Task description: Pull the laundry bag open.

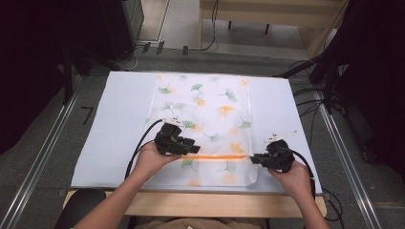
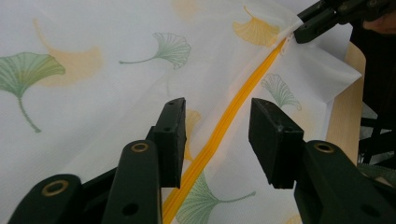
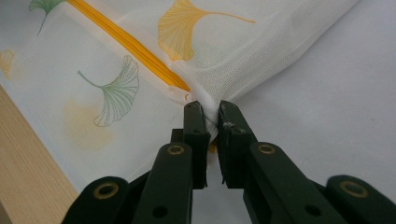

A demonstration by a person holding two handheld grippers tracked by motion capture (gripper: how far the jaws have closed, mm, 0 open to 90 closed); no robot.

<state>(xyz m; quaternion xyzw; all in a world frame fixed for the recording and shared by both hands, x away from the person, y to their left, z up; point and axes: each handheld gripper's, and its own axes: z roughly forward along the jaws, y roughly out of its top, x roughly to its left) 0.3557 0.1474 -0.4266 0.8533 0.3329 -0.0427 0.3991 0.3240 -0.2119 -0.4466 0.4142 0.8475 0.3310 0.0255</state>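
Note:
A white mesh bag printed with green and orange ginkgo leaves lies flat on the white mat. An orange zipper runs across its near end. My left gripper is over the zipper's left part. In the left gripper view its jaws stand apart on either side of the zipper and do not pinch it. My right gripper is at the zipper's right end, shut on the bag's edge, where the fabric bunches. The left gripper view shows the right gripper far off at that end.
The mat covers a wooden table whose front edge shows below the bag. Metal rails run down both sides. Black stands and cables crowd the back right, and a dark chair sits at the bottom left.

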